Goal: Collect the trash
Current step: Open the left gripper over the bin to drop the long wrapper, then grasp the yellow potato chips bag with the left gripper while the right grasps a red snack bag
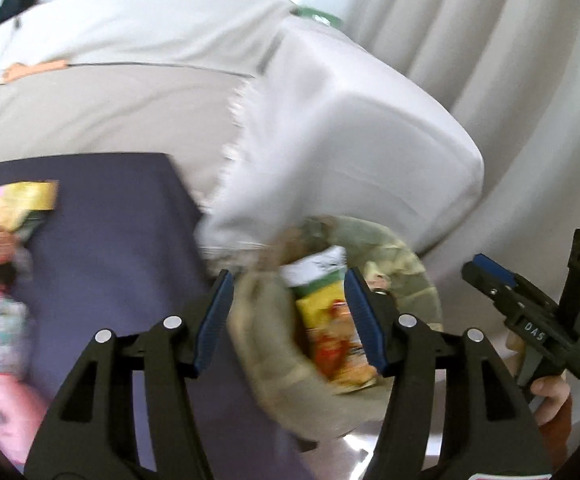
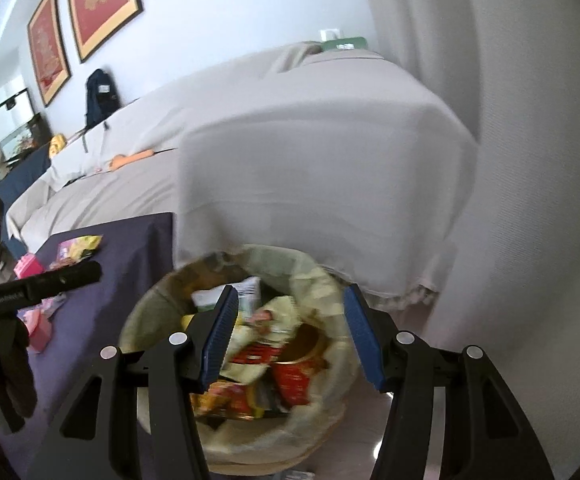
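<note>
A round trash bin (image 2: 146, 320) lined with a pale bag stands on the floor beside a dark blue table. It holds several snack wrappers (image 2: 258, 356) and a red cup. My left gripper (image 1: 286, 320) is open and empty above the bin (image 1: 266, 360); a yellow snack packet (image 1: 330, 320) lies in the bin between its fingers. My right gripper (image 2: 286, 332) is open and empty over the bin's mouth. It also shows in the left wrist view (image 1: 494, 280). More wrappers (image 1: 6, 216) lie on the table at the left.
The dark blue table (image 1: 110, 240) carries pink objects (image 2: 30, 268). A sofa under a pale cover (image 2: 310, 160) stands behind the bin. A white curtain (image 2: 530, 160) hangs at the right. Framed red pictures (image 2: 102, 4) hang on the wall.
</note>
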Available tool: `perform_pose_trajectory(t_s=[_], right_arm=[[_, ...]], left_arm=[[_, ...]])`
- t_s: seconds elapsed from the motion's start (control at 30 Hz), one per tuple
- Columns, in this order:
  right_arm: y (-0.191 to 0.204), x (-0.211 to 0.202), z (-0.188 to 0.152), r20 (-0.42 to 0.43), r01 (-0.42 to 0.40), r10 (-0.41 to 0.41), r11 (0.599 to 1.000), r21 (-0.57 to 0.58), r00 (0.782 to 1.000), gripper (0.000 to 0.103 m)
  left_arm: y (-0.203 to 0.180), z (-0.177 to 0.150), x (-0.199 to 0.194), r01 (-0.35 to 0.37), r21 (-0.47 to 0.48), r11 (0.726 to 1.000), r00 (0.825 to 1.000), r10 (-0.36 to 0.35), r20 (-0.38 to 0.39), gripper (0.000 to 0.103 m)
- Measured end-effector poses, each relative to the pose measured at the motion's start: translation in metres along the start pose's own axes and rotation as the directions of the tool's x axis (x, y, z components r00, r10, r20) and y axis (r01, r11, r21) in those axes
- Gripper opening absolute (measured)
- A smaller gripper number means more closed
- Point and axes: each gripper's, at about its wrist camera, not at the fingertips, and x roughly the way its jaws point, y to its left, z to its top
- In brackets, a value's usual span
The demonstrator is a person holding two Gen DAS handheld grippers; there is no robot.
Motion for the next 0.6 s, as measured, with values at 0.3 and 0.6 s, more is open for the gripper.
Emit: perform_pose_trajectory(t_s=[0.3,0.6], right_arm=[[0.083,-0.006,0.009,0.016,-0.084,0.087,0.989,-0.120,0.996,0.052],[0.186,0.024,0.006,-0.103,-0.192,0.171,0.948,-0.253,0.980,0.052]], left_arm=[[0.102,-0.025,-0.096,-0.207,-0.078,0.975,0.969,0.216,0.121,0.060],[0.226,-0.062,-0.138,-0.278,-0.364,0.889,0.940,0.330,0.087,0.062]])
